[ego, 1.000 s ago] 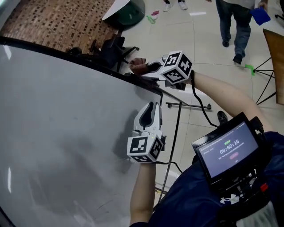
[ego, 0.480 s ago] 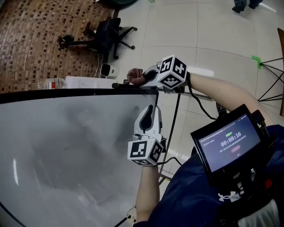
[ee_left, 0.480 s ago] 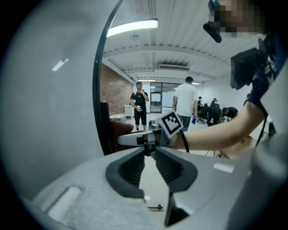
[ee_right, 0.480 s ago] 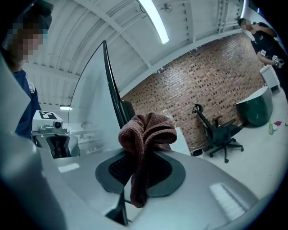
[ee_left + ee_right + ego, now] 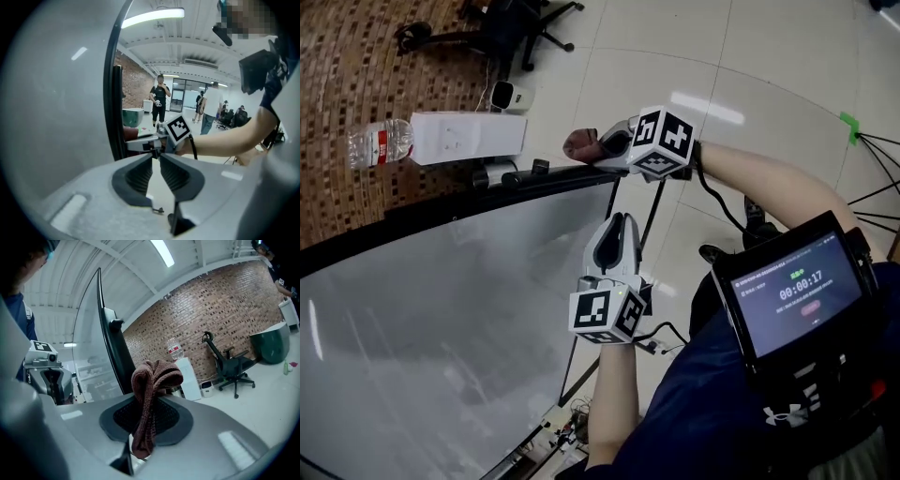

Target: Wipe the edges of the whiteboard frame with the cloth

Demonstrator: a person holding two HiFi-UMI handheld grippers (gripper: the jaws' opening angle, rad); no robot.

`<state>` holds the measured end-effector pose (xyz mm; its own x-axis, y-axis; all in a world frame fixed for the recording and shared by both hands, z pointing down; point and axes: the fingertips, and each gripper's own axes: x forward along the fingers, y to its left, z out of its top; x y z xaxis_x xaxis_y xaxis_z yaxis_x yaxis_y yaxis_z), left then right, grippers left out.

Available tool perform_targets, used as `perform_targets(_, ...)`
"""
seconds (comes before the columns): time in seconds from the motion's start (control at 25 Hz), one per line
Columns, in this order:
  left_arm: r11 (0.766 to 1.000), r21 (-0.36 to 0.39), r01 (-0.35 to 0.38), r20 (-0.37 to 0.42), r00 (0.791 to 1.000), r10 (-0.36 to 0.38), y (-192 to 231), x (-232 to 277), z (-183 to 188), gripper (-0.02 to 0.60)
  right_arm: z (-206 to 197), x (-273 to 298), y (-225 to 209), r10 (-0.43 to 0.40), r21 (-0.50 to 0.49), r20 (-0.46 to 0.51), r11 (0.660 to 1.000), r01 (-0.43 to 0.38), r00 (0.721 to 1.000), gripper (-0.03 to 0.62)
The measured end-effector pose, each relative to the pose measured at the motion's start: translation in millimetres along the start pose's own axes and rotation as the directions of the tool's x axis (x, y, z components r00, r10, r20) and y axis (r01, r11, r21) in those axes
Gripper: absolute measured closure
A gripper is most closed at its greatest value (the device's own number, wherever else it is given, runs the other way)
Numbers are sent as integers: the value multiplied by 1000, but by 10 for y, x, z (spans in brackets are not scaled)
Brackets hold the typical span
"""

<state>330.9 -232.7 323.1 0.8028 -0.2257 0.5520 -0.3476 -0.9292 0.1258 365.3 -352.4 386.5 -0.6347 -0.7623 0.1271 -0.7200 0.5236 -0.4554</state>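
The brown cloth (image 5: 152,390) is clamped in the right gripper (image 5: 598,150), just above the whiteboard frame (image 5: 553,178) at its top corner. The right forearm reaches across, roughly level. The left gripper (image 5: 157,153), jaws together and empty, points along the board's side edge. The chest screen (image 5: 797,295) reads 00:00:17.

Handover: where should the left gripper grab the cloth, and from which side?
Grip the bunched loop of the brown cloth that sticks out past the tips of the right gripper. Come head-on from beyond them, since its jaws clamp the cloth's middle.
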Motion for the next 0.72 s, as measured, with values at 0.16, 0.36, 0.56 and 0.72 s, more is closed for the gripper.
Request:
perform_targets(0.16,999,-44,24,-26,999,-25,219,-99,-139,531,-124,163,21,-2,88,21,996,0,1000,536)
perform_targets(0.36,996,-70,53,-91,994,-60,211,-13,-386,531,-102,75,-45,-3,227,138,974,-28,990,536)
perform_targets(0.56,996,-67,66,-104,992,-72,91,108,-512,531,-418,-102,-288,-63,341,155,940,6,986,536)
perform_targets(0.72,994,-80,70,-110,991,-78,13,186,-608,531,-677,-136,-366,-85,365,132,931,31,988,536)
